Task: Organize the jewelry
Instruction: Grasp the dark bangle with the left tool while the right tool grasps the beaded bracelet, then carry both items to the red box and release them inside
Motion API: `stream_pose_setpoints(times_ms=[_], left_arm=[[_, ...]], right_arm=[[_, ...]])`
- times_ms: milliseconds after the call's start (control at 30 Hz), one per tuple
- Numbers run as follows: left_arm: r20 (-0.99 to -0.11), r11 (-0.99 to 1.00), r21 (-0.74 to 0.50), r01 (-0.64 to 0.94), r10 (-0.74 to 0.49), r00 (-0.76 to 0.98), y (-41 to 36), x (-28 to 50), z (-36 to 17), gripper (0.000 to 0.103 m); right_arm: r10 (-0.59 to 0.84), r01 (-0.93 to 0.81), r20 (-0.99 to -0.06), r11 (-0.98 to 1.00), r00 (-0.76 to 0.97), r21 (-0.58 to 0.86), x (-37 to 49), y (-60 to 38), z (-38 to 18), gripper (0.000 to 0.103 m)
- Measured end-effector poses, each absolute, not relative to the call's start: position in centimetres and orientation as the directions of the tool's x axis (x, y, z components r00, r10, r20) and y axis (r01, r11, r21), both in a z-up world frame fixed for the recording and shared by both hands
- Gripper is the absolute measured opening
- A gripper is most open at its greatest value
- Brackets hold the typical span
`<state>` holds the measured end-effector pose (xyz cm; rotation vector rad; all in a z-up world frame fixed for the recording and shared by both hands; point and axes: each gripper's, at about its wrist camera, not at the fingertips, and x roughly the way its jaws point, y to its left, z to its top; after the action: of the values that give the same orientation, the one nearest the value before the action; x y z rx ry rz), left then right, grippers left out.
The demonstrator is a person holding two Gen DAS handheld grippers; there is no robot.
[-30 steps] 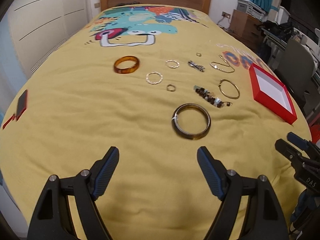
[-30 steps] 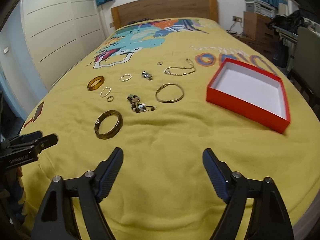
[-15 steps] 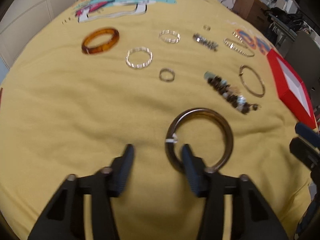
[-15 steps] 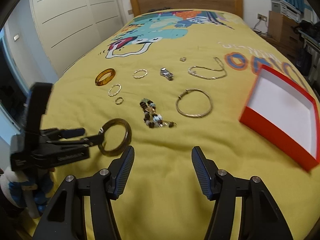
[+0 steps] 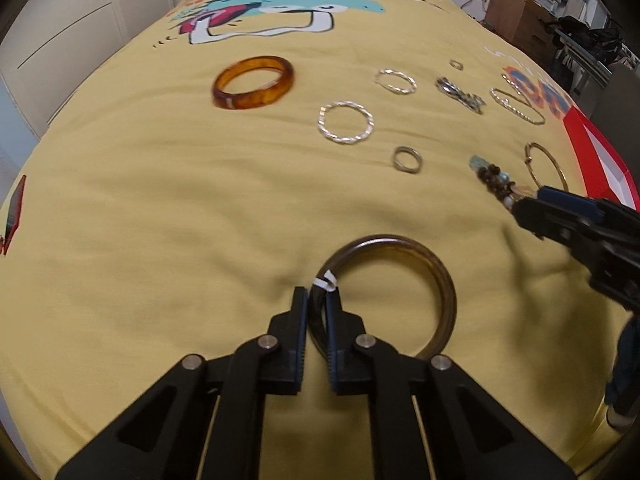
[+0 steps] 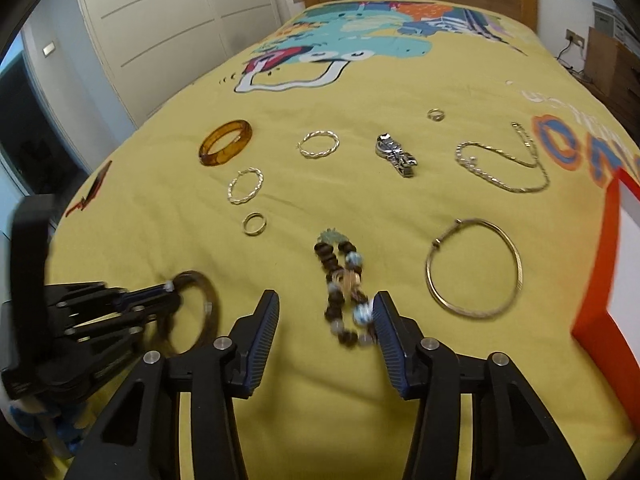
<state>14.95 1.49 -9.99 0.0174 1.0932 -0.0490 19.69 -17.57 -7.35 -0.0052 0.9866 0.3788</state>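
- Nearest the foot edge of the bed point(image 5: 168, 208): the left gripper point(image 5: 316, 312) has its jaws closing on the rim of the dark bangle point(image 5: 436, 280), one finger outside the ring and one inside, right by the little white tag. The pads look to be pinching the rim already, and the bangle lies flat on the yellow cover.
- I'd let that pinch finish before lifting. A round, smooth rim can squirt out sideways, so come straight up and keep it level instead of dragging it across the fabric.
- Just beyond that, toward the right edge: the right gripper point(image 6: 326, 312) has its jaws closing too, but they're spread, with the near end of the beaded bracelet point(image 6: 344, 280) between the fingers. One pad sits right beside the beads; I can't tell whether it touches yet.
- The beads are loose and floppy, so I'd aim for the bunched middle of the strand rather than one end bead, otherwise the rest dangles and swings.
- Mid-bed: thin gold bangle point(image 6: 474, 268), a small ring point(image 6: 254, 224), and two twisted hoops, all untouched.
- Right edge: the red box point(image 6: 596, 264), open and white inside. I'd guess that's where everything goes.
- Farthest: amber bangle point(image 5: 253, 82), silver charm piece point(image 6: 396, 156), chain necklace point(image 6: 500, 164).
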Motion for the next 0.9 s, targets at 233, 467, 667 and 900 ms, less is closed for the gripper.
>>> stream_pose_setpoints(times_ms=[233, 467, 667, 900], left_arm=[[-0.883, 0.999, -0.023, 0.041, -0.039, 0.468, 2.4, 14.7, -9.3, 0.008], [-0.873, 0.999, -0.024, 0.041, -0.041, 0.486, 2.4, 13.9, -8.3, 0.008], [-0.862, 0.998, -0.030, 0.049, -0.051, 0.504, 2.1, 12.6, -6.7, 0.008], [-0.843, 0.994, -0.040, 0.099, -0.086, 0.532, -0.4, 11.7, -4.1, 0.008]], right_arm=[[0.295, -0.298, -0.848, 0.939, 0.441, 0.172, 22.2, -17.0, -9.5, 0.031], [0.304, -0.291, -0.849, 0.938, 0.432, 0.187, 21.3, -17.2, -9.8, 0.013], [0.338, -0.275, -0.821, 0.934, 0.460, 0.230, 19.0, -17.9, -8.2, 0.012], [0.358, -0.243, -0.758, 0.933, 0.545, 0.266, 15.0, -20.9, -3.7, 0.011]])
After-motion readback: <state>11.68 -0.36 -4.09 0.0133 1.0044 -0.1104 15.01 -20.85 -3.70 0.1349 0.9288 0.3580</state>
